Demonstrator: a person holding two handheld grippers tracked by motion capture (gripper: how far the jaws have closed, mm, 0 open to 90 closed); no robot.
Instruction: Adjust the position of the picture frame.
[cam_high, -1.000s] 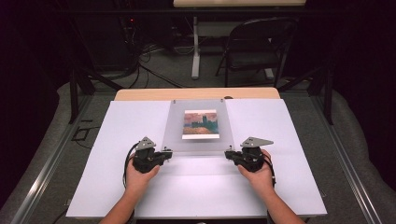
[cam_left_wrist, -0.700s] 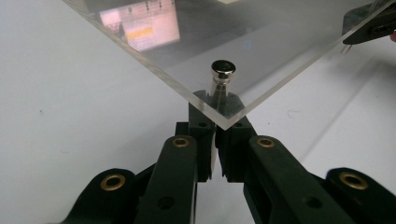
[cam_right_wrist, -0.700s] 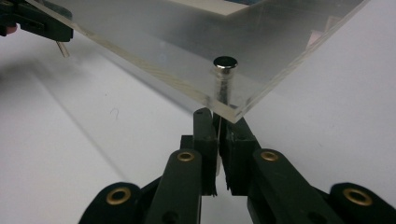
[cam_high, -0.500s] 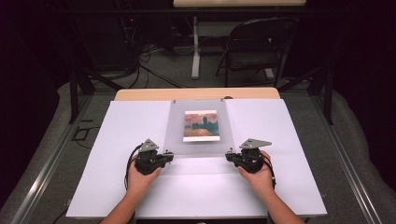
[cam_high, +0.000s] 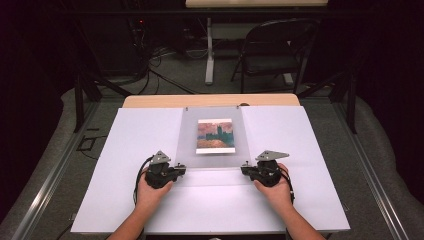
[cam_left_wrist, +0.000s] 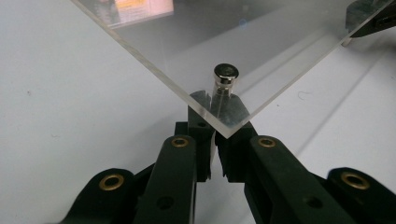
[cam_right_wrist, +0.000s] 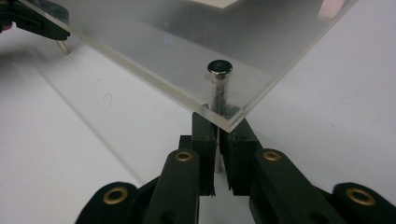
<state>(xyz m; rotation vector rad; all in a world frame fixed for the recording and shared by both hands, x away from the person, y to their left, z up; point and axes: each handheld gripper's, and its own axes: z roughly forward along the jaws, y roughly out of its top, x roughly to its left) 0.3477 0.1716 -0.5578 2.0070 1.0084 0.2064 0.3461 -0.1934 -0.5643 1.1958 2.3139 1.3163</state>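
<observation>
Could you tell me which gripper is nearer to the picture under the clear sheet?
Left, narrowly. The left gripper grips the clear sheet's near-left corner; the right gripper grips its near-right corner, and the picture lies slightly left of centre.

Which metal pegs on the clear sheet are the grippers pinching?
The two near-corner pegs: the left gripper pinches one peg, the right gripper the other. The far-edge pegs stay untouched.

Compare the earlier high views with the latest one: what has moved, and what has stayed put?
Nothing has visibly moved. The left gripper and right gripper stay shut at the clear panel's near corners, each on a metal pin beneath it. The picture remains under the panel.
</observation>
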